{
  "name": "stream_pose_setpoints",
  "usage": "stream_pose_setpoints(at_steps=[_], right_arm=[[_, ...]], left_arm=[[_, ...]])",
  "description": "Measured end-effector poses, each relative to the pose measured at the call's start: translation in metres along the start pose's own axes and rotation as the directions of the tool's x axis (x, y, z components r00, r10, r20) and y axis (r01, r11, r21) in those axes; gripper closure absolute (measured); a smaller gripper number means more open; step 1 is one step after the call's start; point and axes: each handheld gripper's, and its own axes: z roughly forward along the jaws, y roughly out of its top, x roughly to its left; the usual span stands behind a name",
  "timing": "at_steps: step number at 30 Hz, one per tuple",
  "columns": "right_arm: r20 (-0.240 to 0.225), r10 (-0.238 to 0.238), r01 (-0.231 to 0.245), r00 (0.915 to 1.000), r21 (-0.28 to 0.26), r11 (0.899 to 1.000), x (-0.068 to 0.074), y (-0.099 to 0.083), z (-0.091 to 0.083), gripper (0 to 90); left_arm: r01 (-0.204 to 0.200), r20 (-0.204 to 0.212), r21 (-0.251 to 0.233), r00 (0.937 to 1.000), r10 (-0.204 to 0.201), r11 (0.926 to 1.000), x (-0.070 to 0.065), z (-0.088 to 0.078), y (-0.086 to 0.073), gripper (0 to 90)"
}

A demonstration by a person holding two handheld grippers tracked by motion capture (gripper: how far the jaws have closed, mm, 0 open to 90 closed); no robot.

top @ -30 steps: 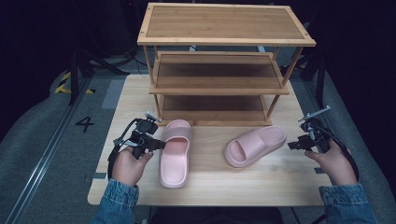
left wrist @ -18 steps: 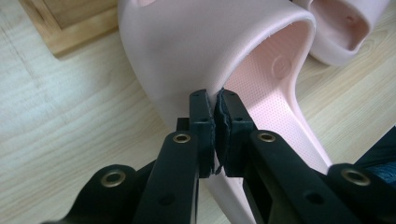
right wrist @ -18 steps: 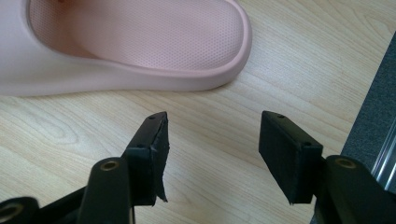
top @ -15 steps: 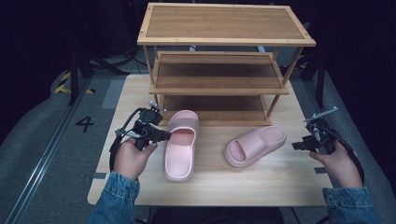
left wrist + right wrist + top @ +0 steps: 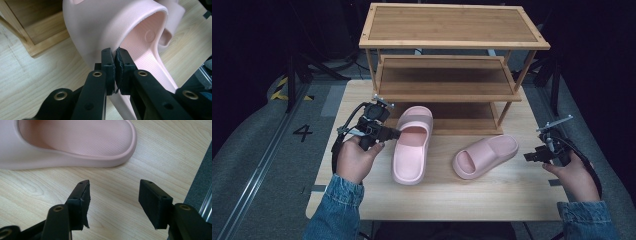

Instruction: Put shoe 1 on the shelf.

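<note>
Our left tool [image 5: 115, 65] has its black padded jaws clamped on the thin strap edge of the left slipper [image 5: 411, 145], a soft pink foam slide with a dimpled footbed. It lies lengthwise on the pale wooden surface [image 5: 492, 192], toe toward the bamboo shelf rack [image 5: 447, 75]. Our right tool [image 5: 113, 195] stands apart, the right slipper [image 5: 75, 142] just ahead of its jaws.

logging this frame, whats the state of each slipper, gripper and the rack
left slipper: pinched at its strap edge by the left gripper, jaws shut on it
right slipper: lying flat on the table, untouched
right gripper: open, holding nothing, short of the slipper's heel
shoe rack: upright, visible shelves bare
</note>
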Motion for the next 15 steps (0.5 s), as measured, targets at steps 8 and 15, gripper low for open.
stream_pose_setpoints(at_steps=[8, 15], right_arm=[[-0.002, 0.001, -0.001, 1.0000, -0.001, 1.000, 0.000, 0.000, -0.001, 43.1], [-0.003, -0.001, 0.001, 1.0000, 0.001, 1.000, 0.000, -0.001, 0.001, 43.0]], left_arm=[[-0.011, 0.014, -0.038, 0.9998, 0.012, 0.9992, -0.006, -0.014, 0.010, 85.3], [-0.029, 0.019, -0.048, 0.9994, 0.030, 0.9984, -0.013, -0.026, 0.016, 85.4]])
